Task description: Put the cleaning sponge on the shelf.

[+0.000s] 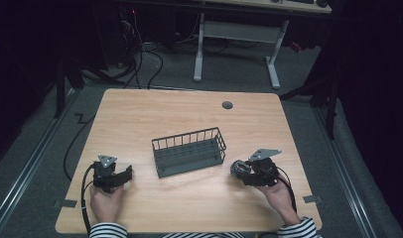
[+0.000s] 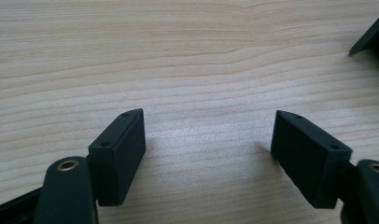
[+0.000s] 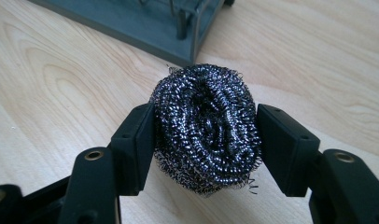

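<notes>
**Steel wool scourer pinched beside the wire basket**

In the right gripper view the steel wool scourer sits at centre frame, squeezed between the two black jaws of the right gripper, which press its left and right flanks. It looks light, springy and compressible, with loose strands that could snag; a grip across its thick middle, as here, seems safest. The grey wire basket lies mid-frame in the high view, just left of the scourer. At lower left, the left gripper rests with jaws spread wide over the bare wooden table, holding nothing.
</notes>
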Action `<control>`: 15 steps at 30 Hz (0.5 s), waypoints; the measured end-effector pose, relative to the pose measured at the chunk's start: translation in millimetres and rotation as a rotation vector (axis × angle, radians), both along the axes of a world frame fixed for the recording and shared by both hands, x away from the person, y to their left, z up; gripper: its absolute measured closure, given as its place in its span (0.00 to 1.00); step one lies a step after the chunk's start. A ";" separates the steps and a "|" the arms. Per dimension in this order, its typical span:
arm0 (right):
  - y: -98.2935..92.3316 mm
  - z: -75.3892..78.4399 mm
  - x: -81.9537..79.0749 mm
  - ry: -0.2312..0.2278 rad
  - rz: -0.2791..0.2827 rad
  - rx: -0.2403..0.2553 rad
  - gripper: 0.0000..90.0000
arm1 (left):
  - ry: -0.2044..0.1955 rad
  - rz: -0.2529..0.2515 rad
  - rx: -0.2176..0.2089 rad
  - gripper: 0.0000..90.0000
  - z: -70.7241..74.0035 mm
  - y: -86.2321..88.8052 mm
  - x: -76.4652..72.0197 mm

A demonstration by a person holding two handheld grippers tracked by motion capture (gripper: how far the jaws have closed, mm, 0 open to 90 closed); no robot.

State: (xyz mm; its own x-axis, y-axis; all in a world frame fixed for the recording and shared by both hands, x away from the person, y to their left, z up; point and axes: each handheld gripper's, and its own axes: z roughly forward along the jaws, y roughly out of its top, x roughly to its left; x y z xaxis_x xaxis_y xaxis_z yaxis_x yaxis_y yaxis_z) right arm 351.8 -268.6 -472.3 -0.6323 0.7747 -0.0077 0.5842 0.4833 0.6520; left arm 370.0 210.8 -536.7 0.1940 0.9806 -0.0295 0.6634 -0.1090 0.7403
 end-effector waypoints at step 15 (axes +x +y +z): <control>4.1 34.0 -10.0 -0.036 0.063 0.063 0.45 | 0.000 0.000 0.000 0.30 0.0 0.1 0.0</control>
